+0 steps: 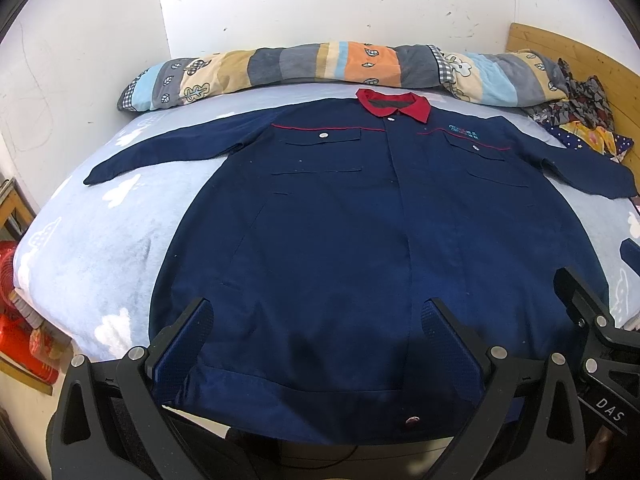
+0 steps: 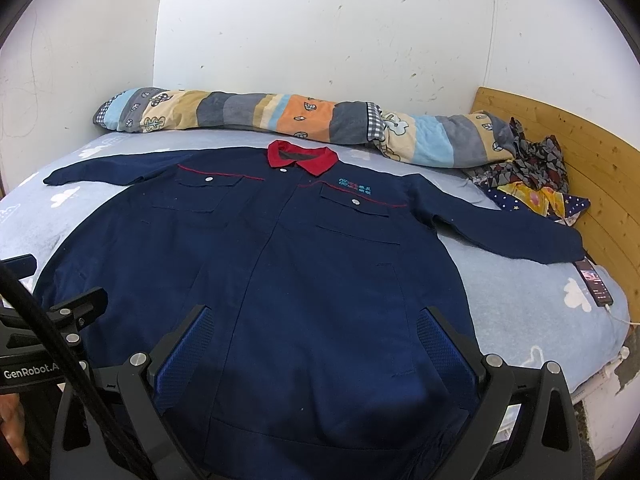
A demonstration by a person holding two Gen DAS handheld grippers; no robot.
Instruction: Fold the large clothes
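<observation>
Left wrist view: both hand-held grippers, left [image 1: 316,316] and right [image 2: 314,322], hover spread wide, empty, over the jacket [image 1: 320,220] hem.

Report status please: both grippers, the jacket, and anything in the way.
Left gripper open, right gripper open, both above the hem. Navy jacket flat, sleeves spread, unfolded. Phone beside the right cuff.

Matt navy cloth jacket [image 1: 340,216] lies on fuzzy fleece sheet [image 1: 100,248].

Left gripper [image 1: 316,314] and right gripper [image 2: 316,320] both spread wide
</observation>
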